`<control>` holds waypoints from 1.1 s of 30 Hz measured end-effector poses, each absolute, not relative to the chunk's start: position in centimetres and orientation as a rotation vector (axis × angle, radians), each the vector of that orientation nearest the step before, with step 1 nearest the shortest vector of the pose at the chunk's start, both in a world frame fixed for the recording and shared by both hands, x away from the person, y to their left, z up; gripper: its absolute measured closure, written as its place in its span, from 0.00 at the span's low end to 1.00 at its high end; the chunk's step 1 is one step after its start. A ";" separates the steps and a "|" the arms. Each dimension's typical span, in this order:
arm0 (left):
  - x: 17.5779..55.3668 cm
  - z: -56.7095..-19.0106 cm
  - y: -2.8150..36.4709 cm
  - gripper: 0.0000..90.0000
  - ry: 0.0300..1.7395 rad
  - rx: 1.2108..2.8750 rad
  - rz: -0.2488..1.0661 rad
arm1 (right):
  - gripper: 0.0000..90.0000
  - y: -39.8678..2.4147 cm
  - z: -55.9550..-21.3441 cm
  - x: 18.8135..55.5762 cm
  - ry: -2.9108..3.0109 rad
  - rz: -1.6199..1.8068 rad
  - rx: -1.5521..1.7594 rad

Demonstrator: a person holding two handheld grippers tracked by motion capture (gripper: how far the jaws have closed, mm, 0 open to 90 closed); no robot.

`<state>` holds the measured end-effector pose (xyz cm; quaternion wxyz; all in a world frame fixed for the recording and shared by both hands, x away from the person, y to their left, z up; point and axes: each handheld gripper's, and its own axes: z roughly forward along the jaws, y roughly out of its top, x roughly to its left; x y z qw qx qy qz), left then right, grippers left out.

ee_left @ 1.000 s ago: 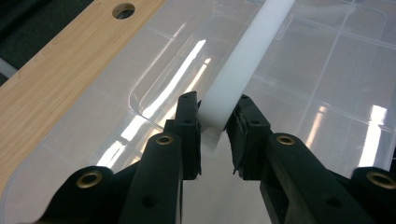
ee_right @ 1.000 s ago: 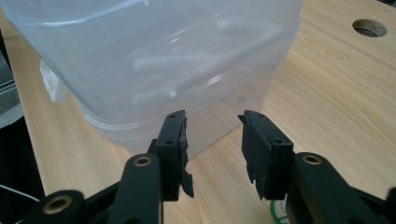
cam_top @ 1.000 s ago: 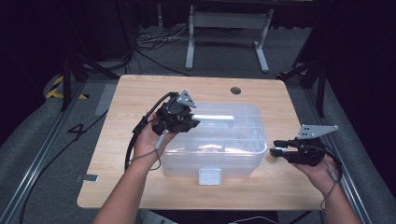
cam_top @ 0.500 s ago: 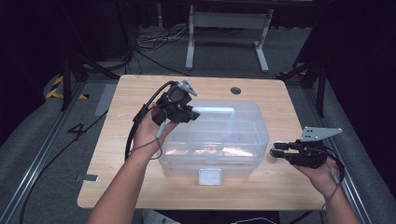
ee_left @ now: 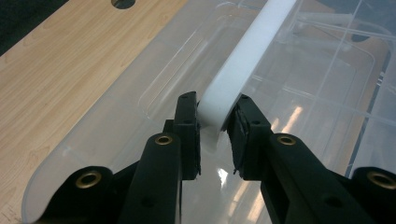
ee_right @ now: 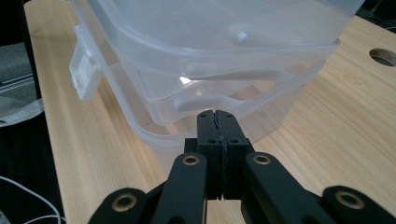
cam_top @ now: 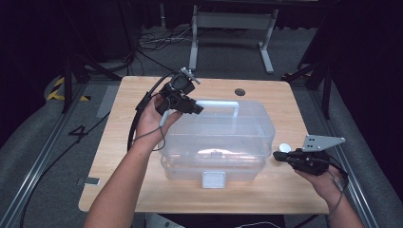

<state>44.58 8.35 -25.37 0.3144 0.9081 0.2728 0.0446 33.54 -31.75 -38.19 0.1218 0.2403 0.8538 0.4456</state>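
Gripping the white handle (ee_left: 243, 70) of the box lid (cam_top: 223, 128) at frame centre, the left tongs (ee_left: 217, 128) hold it; the right tongs (ee_right: 217, 135), just closed empty, sit beside the box's lower right edge.

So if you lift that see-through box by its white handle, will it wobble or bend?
Probably a bit. The clear plastic box looks thin-walled, so likely light and slightly flexible. The left gripper clamps the white handle at one end, off-centre, so the lid may tilt or flex. Its smooth plastic looks slippery, so it may slide on the wooden table.

Looks like a lab or recording studio setup. Wooden table (cam_top: 142, 95) sits on grey carpet, black curtains all round, cables (cam_top: 157, 40) and metal stand legs (cam_top: 233, 35) behind it.
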 end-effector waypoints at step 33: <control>43.3 -24.8 9.0 0.69 0.697 2.364 0.224 | 1.00 -30.8 -38.2 33.4 2.377 1.536 0.634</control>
